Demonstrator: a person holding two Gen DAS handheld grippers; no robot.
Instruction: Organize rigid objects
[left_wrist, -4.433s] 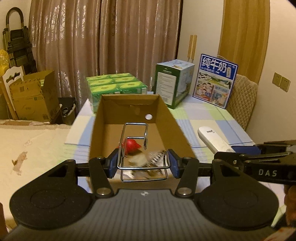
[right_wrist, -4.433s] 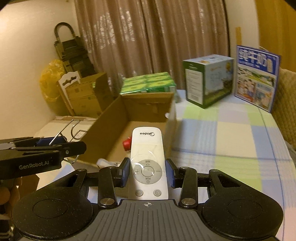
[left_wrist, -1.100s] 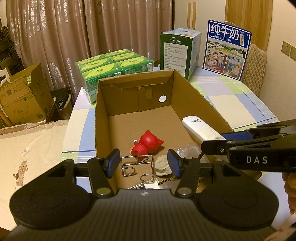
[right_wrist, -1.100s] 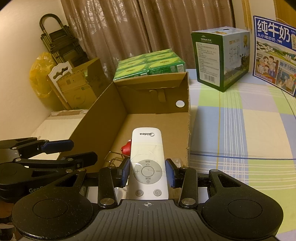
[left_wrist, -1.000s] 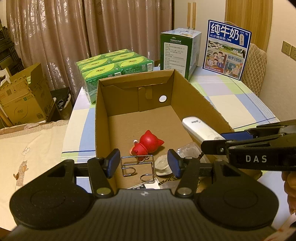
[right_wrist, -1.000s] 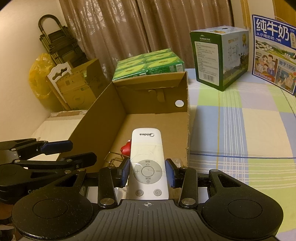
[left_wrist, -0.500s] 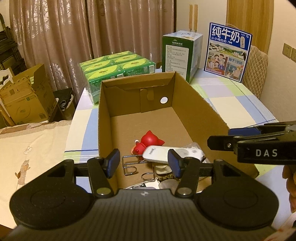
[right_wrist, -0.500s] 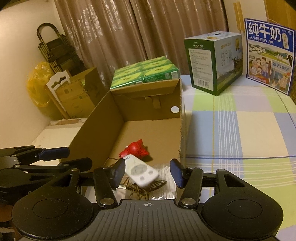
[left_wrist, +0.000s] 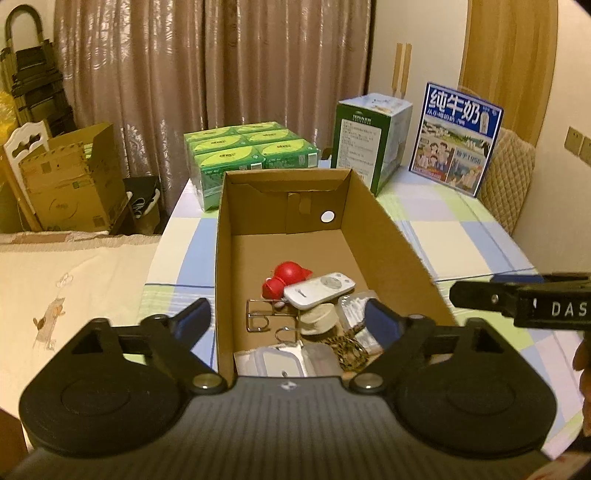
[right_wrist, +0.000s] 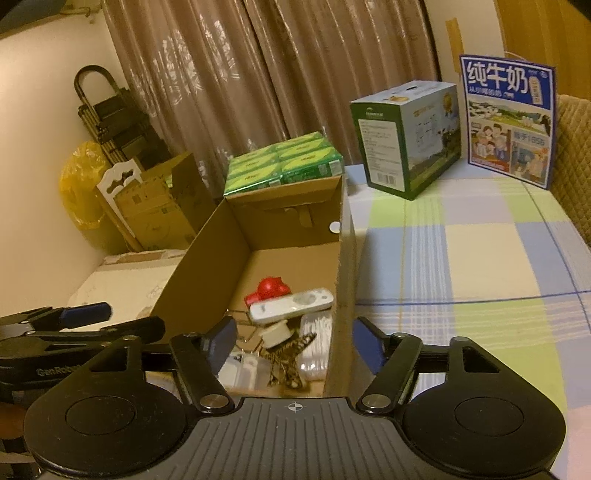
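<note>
An open cardboard box (left_wrist: 391, 236) (right_wrist: 207, 254) stands on the checked tablecloth. Inside lie a white remote (left_wrist: 319, 290) (right_wrist: 290, 304), a red toy (left_wrist: 282, 278) (right_wrist: 267, 288), a wire rack (left_wrist: 262, 317), a round white piece (left_wrist: 317, 319), a clear packet (right_wrist: 316, 341) and a patterned strap (left_wrist: 349, 349). My left gripper (left_wrist: 288, 319) hovers over the box's near end, its jaws opening, nothing between them. My right gripper (right_wrist: 293, 341) hangs above the box's near right corner, its jaws opening too, empty. Each gripper shows at the edge of the other's view.
Behind the box sit green tissue packs (left_wrist: 251, 151), a green and white carton (left_wrist: 371, 136) and a blue milk carton (left_wrist: 458, 136). A padded chair (left_wrist: 511, 177) stands at the right. Cardboard boxes (left_wrist: 70, 177) and a folded cart (right_wrist: 110, 118) are on the left by the curtain.
The right gripper let go of the white remote, which now lies in the box against the red toy. Both grippers opened wider and drew back and up from the box.
</note>
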